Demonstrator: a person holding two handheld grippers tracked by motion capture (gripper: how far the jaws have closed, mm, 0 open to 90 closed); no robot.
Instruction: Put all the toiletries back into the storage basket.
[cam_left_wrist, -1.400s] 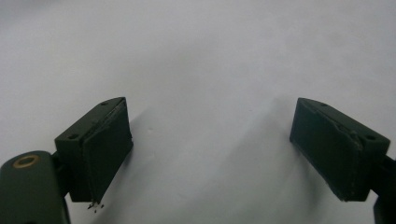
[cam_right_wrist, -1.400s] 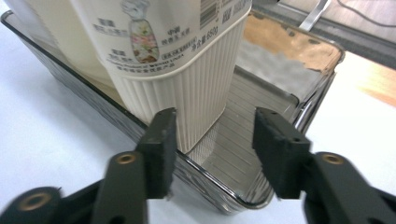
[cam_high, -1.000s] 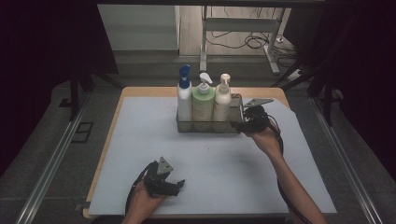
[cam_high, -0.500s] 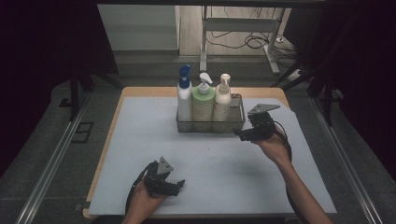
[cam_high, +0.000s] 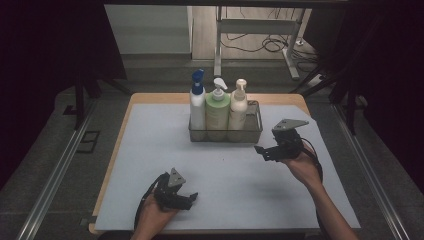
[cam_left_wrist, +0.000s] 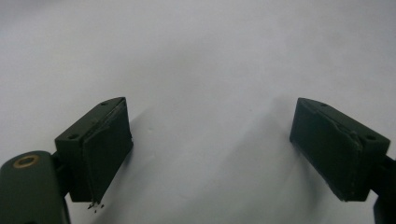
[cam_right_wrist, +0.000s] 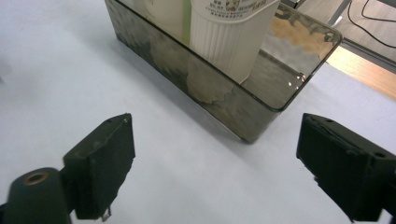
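The left tongs (cam_high: 187, 197) rest wide and empty on the white-covered tabletop (cam_high: 150, 150), idle. Mid-table, the grey wire basket (cam_high: 225, 134) keeps three pump bottles upright. Just right of it, the right tongs (cam_high: 262, 151) have just been opening, nothing between them, seemingly clear of the basket.

Cables (cam_high: 260, 42) on floor; metal rail (cam_high: 55, 175).

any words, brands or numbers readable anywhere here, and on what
No text can be read.
Cream pump bottle: small print lines along its label edge in the right gripper view, too small and cut off to read.
Green bottle and blue-capped bottle in the tray: no lettering resolvable.
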